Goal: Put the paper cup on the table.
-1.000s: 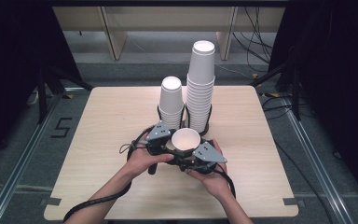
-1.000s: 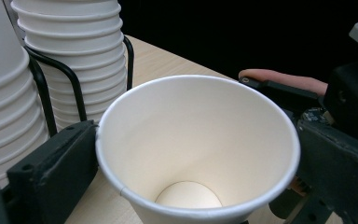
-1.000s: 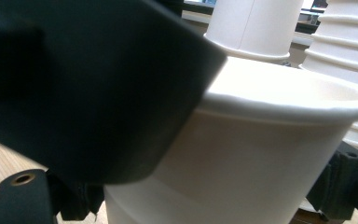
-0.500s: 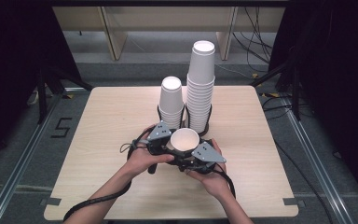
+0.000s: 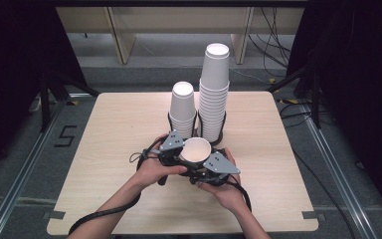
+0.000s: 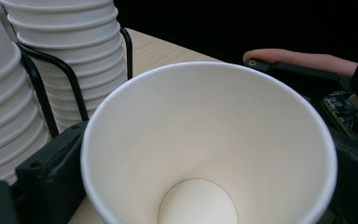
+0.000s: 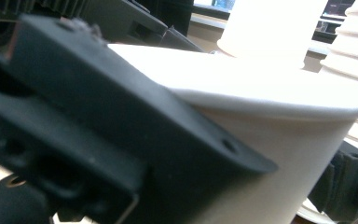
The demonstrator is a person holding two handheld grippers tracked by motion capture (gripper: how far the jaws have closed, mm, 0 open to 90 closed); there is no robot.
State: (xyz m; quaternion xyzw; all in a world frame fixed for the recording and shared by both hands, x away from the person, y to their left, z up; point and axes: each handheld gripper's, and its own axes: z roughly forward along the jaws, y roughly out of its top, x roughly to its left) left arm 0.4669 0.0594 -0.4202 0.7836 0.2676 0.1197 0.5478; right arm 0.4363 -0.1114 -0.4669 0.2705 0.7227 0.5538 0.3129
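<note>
- High view: I see a single paper cup [image 5: 195, 149], mouth up, near the middle of the surface [image 5: 104, 149], flanked by my left gripper [image 5: 171, 152] and right gripper [image 5: 206, 167]. Just beyond it stand a short cup stack [image 5: 183, 107] on the left and a tall cup stack [image 5: 215, 92] on the right, each in a black wire holder [image 5: 221, 134]. From here I cannot tell whether any finger touches the cup.
- Left gripper view: I look down into the cup [image 6: 205, 154], its round bottom visible. A black finger [image 6: 51, 172] lies against its outer wall at lower left, and the ribbed stacks [image 6: 70, 56] rise behind it on the left. The opposite finger's contact is hidden by the cup, so I cannot tell whether this grip is clenched; its fingers have just been closing, with the cup between them.
- Right gripper view: I see the cup [image 7: 270, 135] from the side, at rim height. One black finger [image 7: 135, 121] lies flat along its wall; the other sits at the far right edge. These fingers appear to be grasping the cup, though they have just been opening slightly.
</note>
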